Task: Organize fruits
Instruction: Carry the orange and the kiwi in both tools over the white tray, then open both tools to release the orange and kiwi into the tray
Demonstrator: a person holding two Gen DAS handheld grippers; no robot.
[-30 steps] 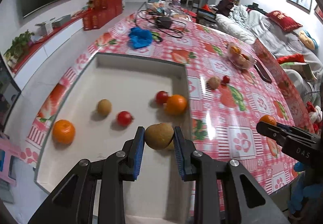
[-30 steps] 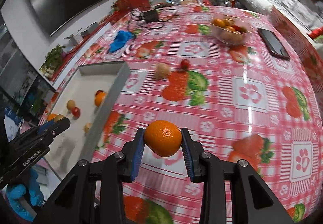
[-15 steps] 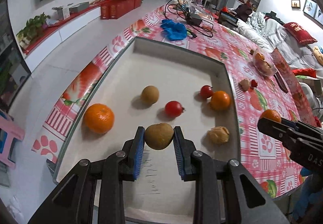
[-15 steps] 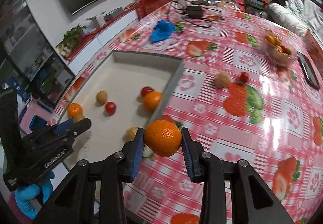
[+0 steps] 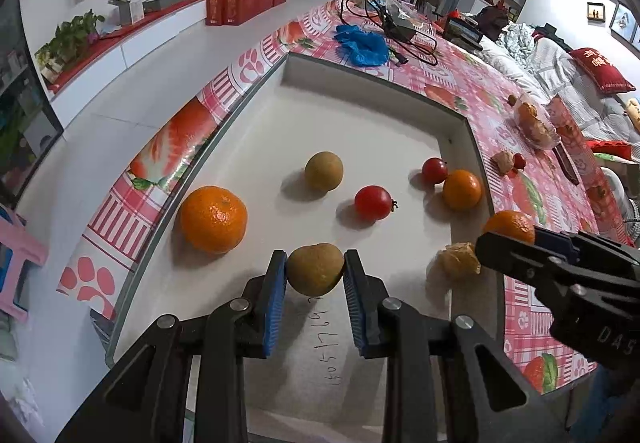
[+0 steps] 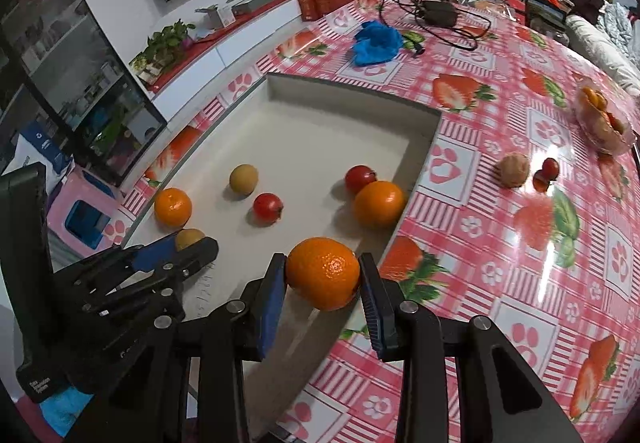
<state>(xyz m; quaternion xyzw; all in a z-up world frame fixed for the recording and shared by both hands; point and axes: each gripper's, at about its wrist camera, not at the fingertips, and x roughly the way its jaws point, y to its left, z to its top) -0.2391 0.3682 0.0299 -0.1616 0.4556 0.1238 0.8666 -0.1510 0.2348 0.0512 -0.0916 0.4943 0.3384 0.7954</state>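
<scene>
My left gripper (image 5: 315, 275) is shut on a brown kiwi (image 5: 315, 269) and holds it over the near end of the white tray (image 5: 360, 83). My right gripper (image 6: 323, 279) is shut on an orange (image 6: 323, 273) above the tray's right rim (image 6: 416, 159). In the tray lie a large orange (image 5: 213, 218), a brown kiwi (image 5: 324, 170), two red tomatoes (image 5: 373, 202), a smaller orange (image 5: 462, 189) and a walnut (image 5: 458, 261). The right gripper also shows at the right of the left wrist view (image 5: 508, 233).
On the tablecloth right of the tray lie a walnut (image 6: 513, 170) and small red tomatoes (image 6: 547, 173). A clear bowl of fruit (image 6: 604, 123) stands further right. A blue cloth (image 6: 376, 42) and black cables (image 6: 436, 13) lie beyond the tray.
Both grippers have moved in over the tray with their fruit still held. The right gripper with its orange has come from over the tablecloth to the tray's right rim.
</scene>
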